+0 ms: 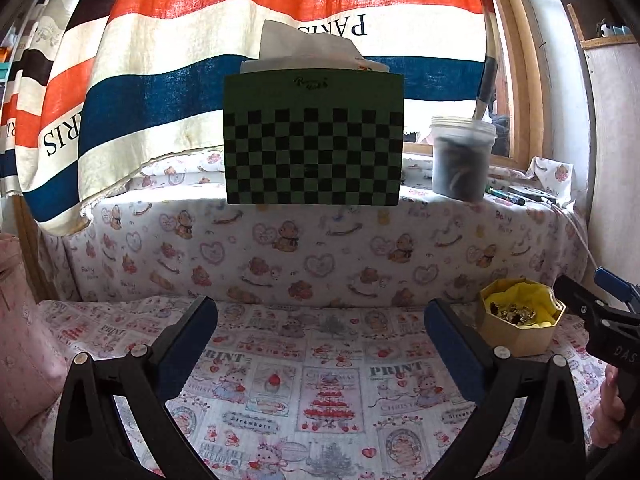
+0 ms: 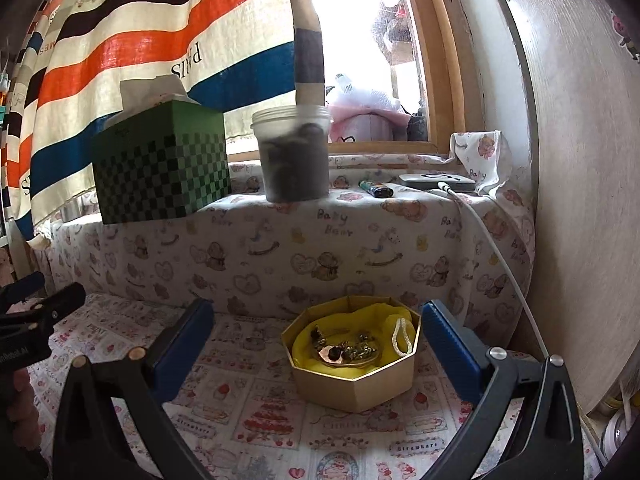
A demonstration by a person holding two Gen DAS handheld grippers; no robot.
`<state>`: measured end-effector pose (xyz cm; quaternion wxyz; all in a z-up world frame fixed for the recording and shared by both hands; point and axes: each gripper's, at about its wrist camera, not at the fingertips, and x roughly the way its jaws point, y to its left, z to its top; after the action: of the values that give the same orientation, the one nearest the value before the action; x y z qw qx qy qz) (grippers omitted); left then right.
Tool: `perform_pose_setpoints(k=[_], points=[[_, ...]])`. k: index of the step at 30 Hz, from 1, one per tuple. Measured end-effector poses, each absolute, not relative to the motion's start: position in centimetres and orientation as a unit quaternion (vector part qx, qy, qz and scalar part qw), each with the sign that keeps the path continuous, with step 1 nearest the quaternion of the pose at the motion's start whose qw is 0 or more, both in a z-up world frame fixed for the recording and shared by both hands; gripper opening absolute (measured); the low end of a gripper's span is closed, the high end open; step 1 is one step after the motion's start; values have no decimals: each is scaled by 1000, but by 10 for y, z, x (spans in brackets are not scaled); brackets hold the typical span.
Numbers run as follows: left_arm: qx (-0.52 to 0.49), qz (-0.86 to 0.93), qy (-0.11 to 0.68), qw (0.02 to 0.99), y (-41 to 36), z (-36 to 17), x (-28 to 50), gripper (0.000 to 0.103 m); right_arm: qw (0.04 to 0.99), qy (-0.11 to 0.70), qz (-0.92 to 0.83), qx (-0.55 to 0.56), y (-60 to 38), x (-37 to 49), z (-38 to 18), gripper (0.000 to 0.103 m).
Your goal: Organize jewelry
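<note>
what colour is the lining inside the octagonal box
Yellow lining, in a tan octagonal box; clearest in the right wrist view.

Octagonal box (image 2: 354, 376) stood on the table (image 2: 256, 408), toward its rear right corner, just before the ledge (image 2: 280, 248). Jewelry (image 2: 346, 350) lay in the box upon a liner; a cord loop (image 2: 402, 336) lay at its right side. On the ledge behind, along its front edge, left to right: tissue box (image 2: 160, 168), lidless tub (image 2: 292, 154), lighter (image 2: 376, 188), flat device (image 2: 436, 181) with cable (image 2: 500, 256) running down at the table's right edge. Curtain (image 2: 132, 40) hung behind the tissue box
</note>
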<state>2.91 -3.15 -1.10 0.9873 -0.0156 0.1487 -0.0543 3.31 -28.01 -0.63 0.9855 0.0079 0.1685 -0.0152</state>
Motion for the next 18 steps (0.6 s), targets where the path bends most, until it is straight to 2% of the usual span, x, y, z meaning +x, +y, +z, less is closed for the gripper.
perform_pose_setpoints(k=[4,13,18], points=[[18,-34,133,990,-38,-16,29,103,985,172,-19,9,-281,34,-7,103],[-10,-27,125,992,-29,-15,27,103,980,195,-29,17,-285,41,-10,103],[-8,-24,91,996,-31,-10,14,103,979,199,-35,17,-285,41,-11,103]])
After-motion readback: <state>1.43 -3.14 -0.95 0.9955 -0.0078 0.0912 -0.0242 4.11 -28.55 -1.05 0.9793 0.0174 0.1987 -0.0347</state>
